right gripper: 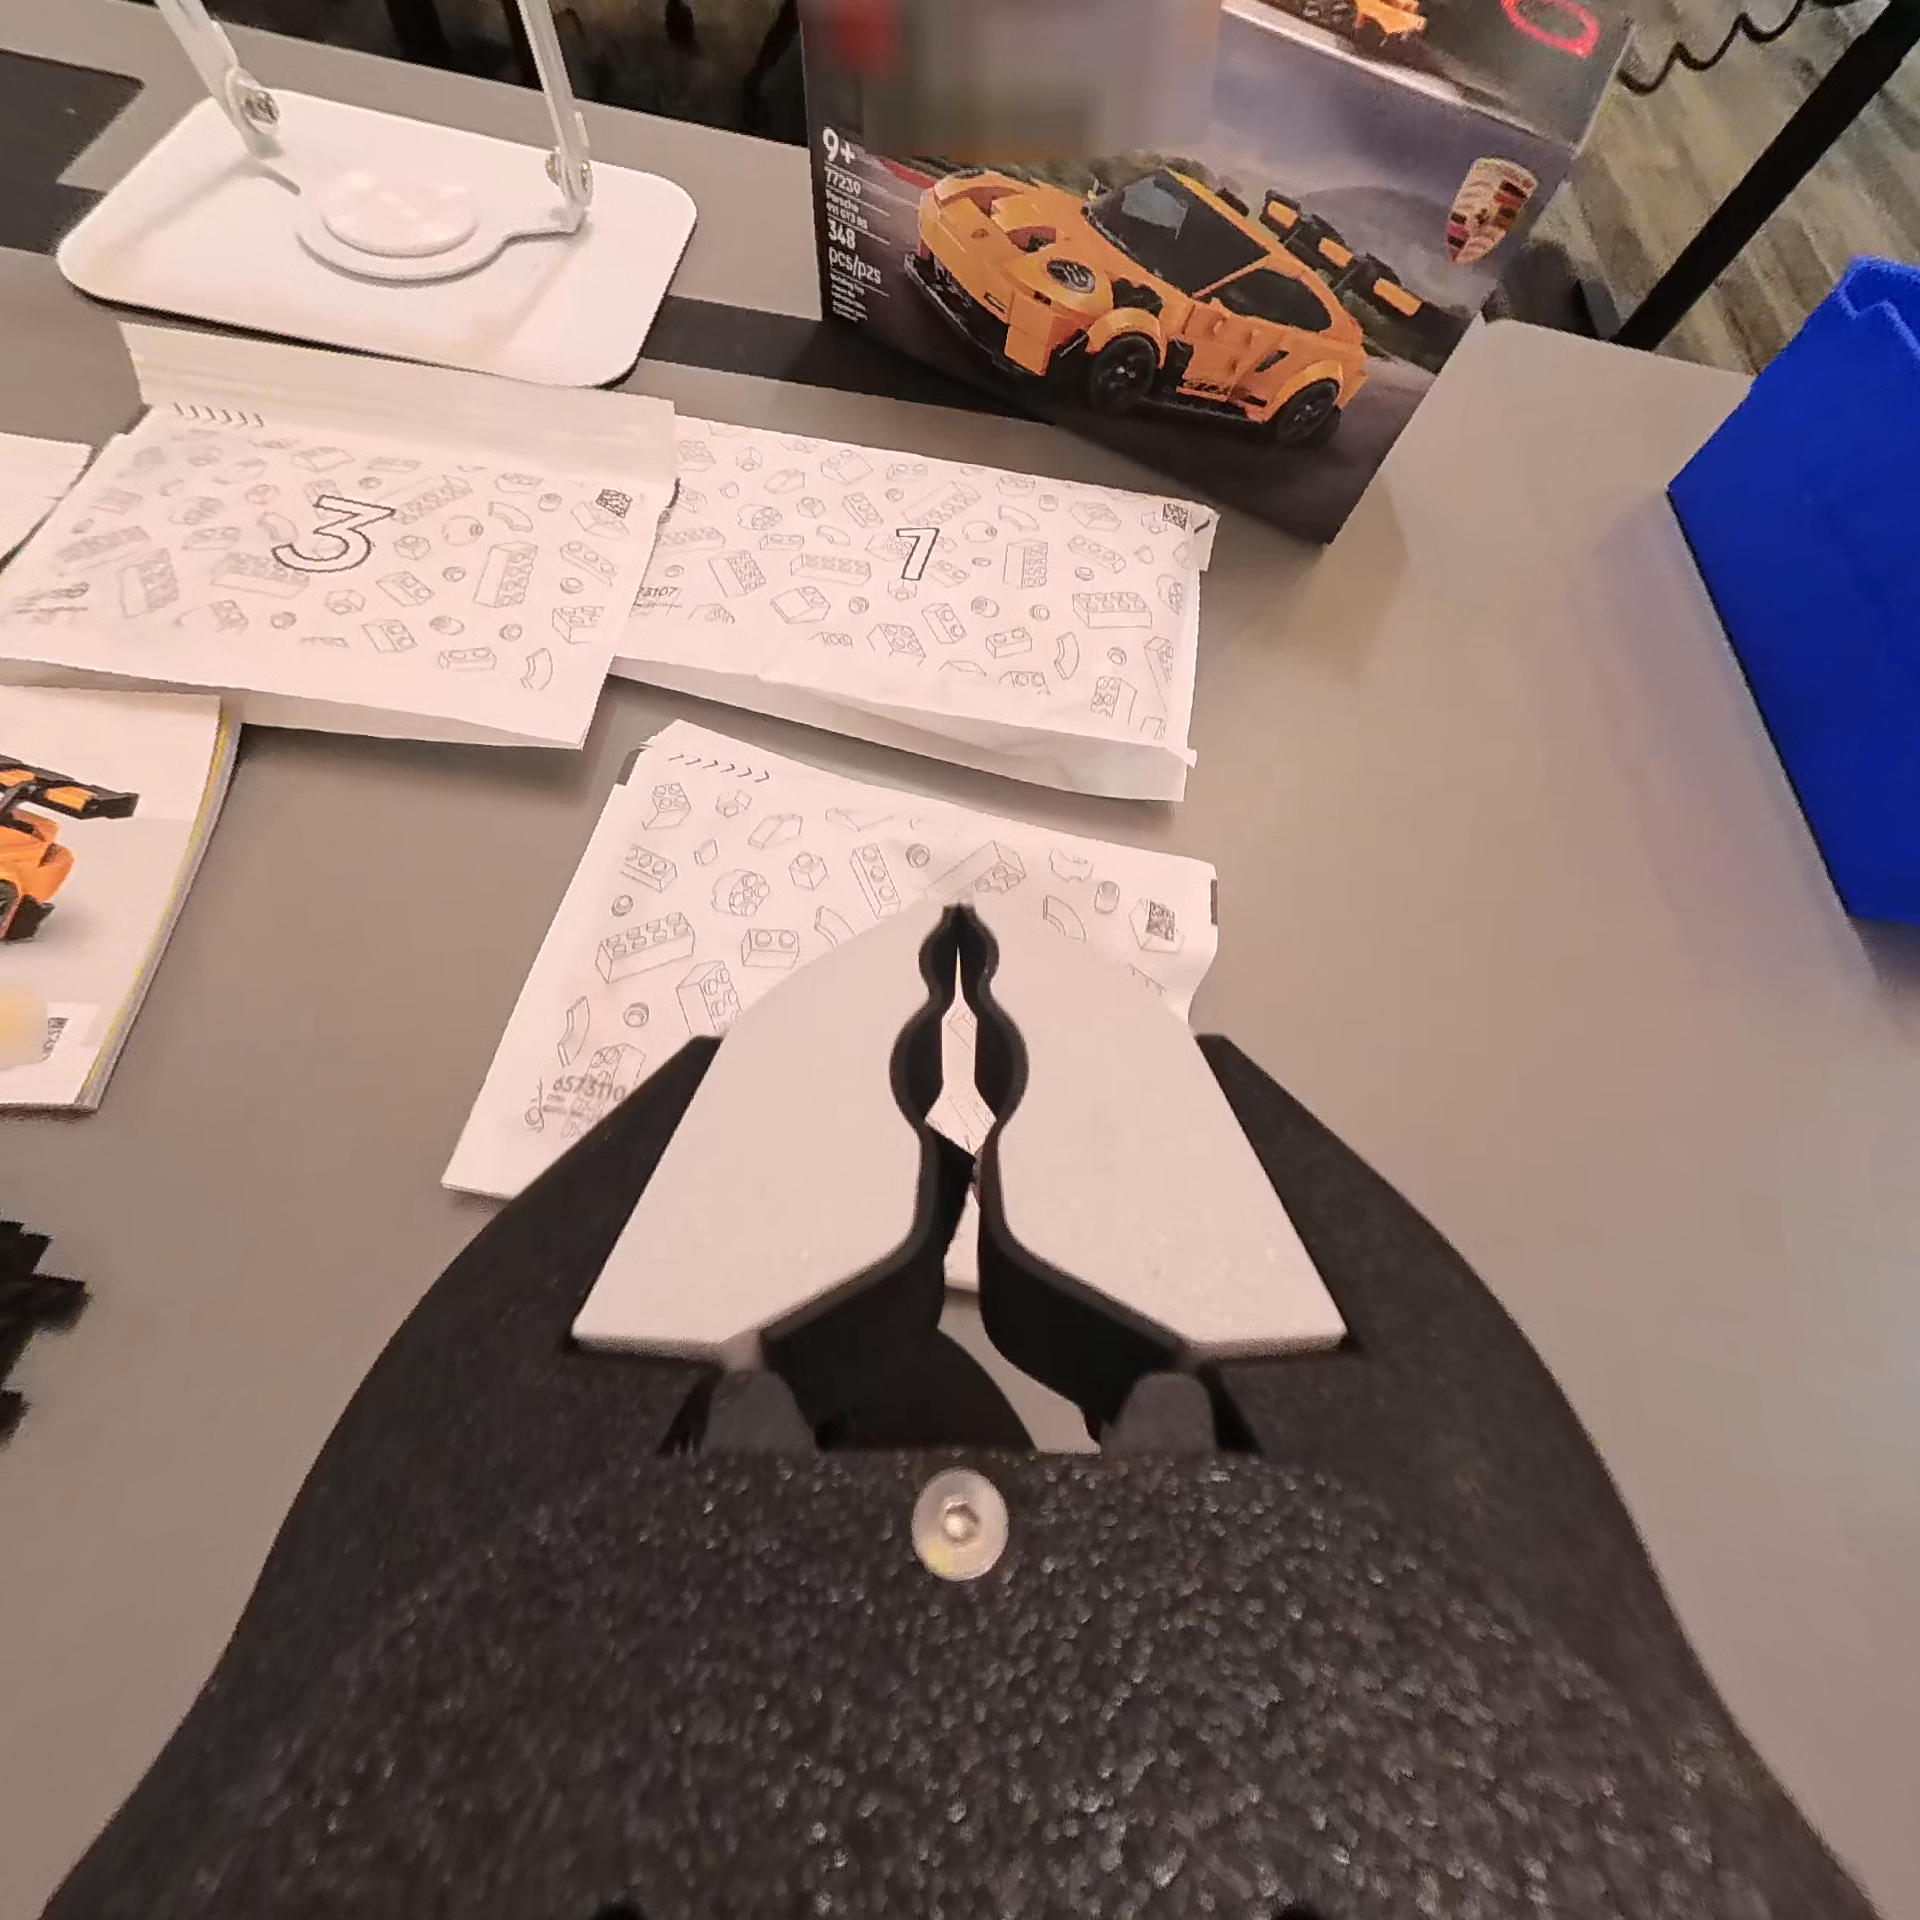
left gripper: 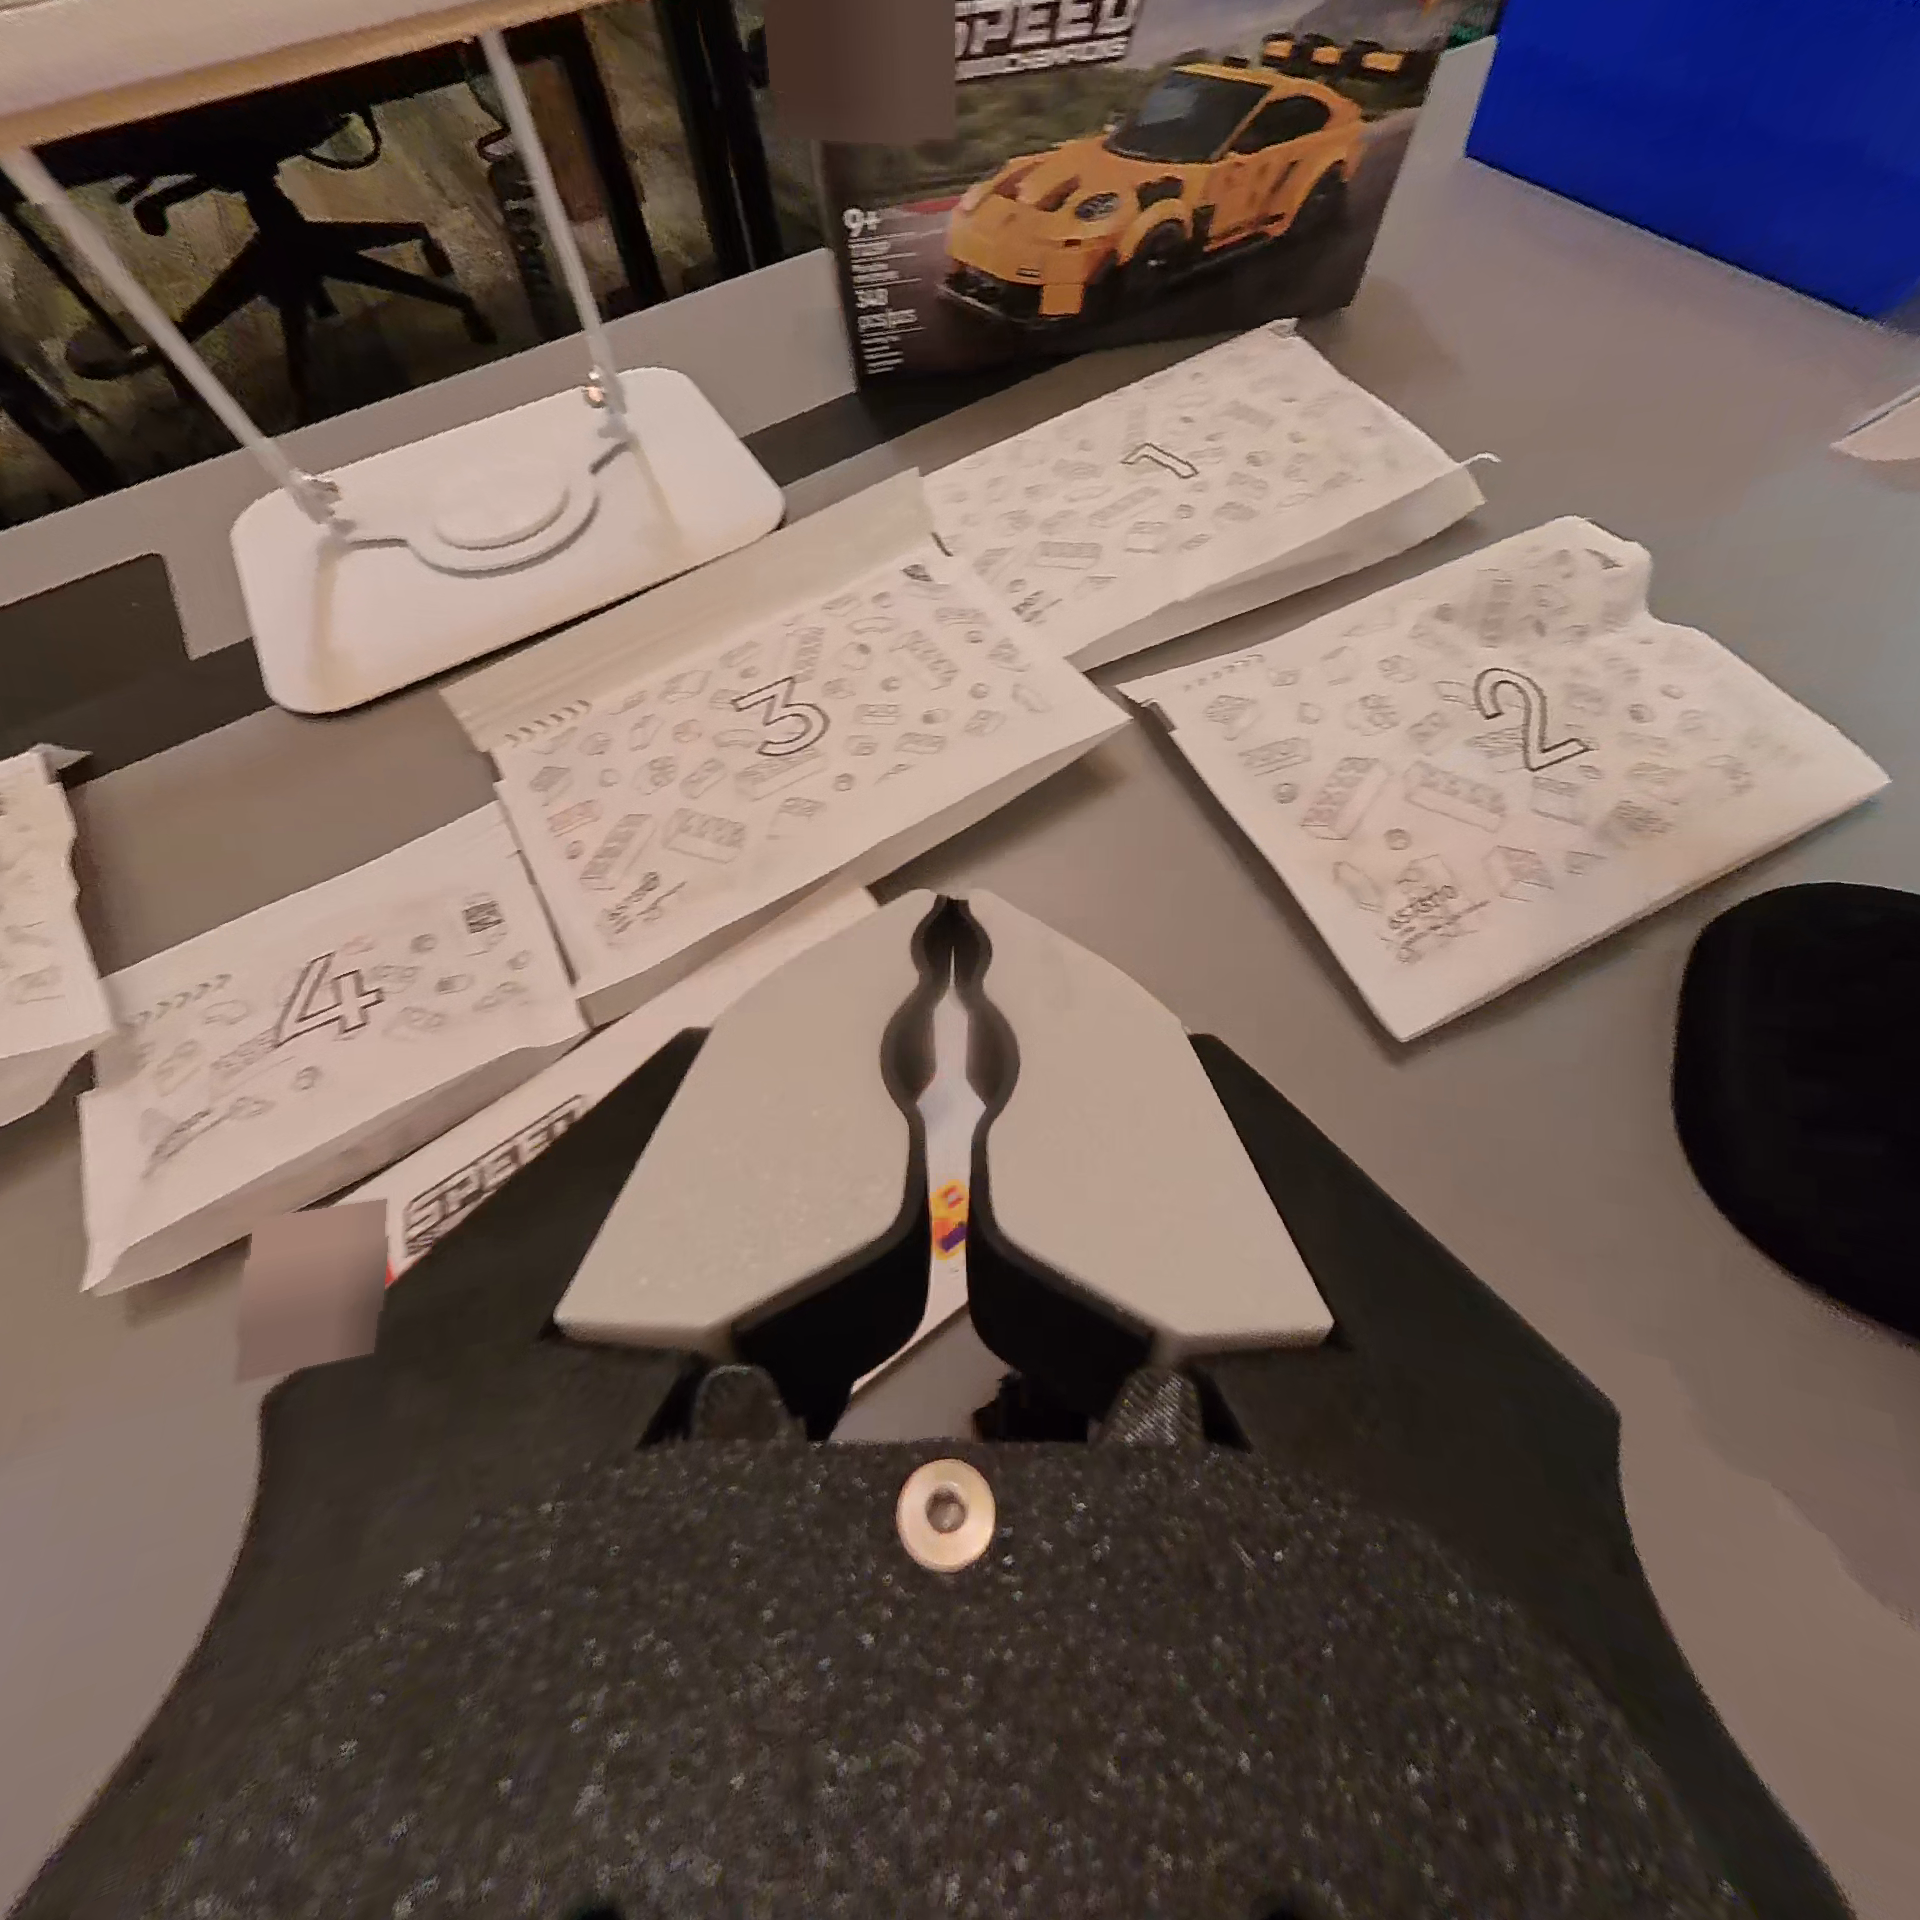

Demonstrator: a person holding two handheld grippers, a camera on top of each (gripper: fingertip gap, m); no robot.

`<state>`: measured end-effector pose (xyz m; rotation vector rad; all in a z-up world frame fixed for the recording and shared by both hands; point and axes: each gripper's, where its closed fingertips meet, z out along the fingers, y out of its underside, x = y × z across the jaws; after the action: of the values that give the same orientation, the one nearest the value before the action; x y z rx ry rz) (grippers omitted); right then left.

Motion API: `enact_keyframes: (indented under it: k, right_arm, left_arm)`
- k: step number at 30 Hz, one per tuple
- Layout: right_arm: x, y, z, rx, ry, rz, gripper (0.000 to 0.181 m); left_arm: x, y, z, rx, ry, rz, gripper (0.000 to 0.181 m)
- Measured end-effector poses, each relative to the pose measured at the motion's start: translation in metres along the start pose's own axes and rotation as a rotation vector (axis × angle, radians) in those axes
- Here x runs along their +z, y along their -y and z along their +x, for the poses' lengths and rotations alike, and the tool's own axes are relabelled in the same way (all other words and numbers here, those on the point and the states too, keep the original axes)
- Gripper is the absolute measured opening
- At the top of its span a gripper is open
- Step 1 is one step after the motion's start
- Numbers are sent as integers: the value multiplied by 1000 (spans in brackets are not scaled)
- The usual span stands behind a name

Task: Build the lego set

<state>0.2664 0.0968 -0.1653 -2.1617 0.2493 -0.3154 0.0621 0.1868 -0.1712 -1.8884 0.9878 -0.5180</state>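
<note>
Both grippers hover over a grey counter [right gripper: 1455,935] with nothing in them. The left gripper [left gripper: 954,914] has its fingers pressed together above the instruction booklet [left gripper: 623,1101], which pokes out from under paper bags. The right gripper [right gripper: 958,920] has its fingers pressed together too, over one paper bag [right gripper: 748,914].

More white paper bags printed with brick doodles lie around: one [left gripper: 790,717] mid-counter, another [left gripper: 1174,509] just behind it, one [left gripper: 312,1049] at left. The set's box [left gripper: 1132,187], with an orange car pictured, stands at the back beside a white lamp base [left gripper: 499,540]. A blue bin [right gripper: 1818,623] sits right, and there's printed writing on the box and bags.
</note>
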Motion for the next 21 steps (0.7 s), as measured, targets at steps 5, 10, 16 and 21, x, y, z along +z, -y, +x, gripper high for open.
enact_keyframes:
  k: [5,10,16,21]
  right_arm:
    - [-6,-11,5,24,1,-6,0]
    - [-6,-19,13,26,-6,-21,1]
    - [-5,-17,22,22,-10,-17,0]
    - [-2,-10,26,17,-9,-7,0]
  left_arm:
    - [10,4,31,28,-51,-2,0]
    - [21,13,54,55,-84,-2,0]
    - [34,27,73,85,-107,4,0]
    - [45,36,84,101,-125,7,0]
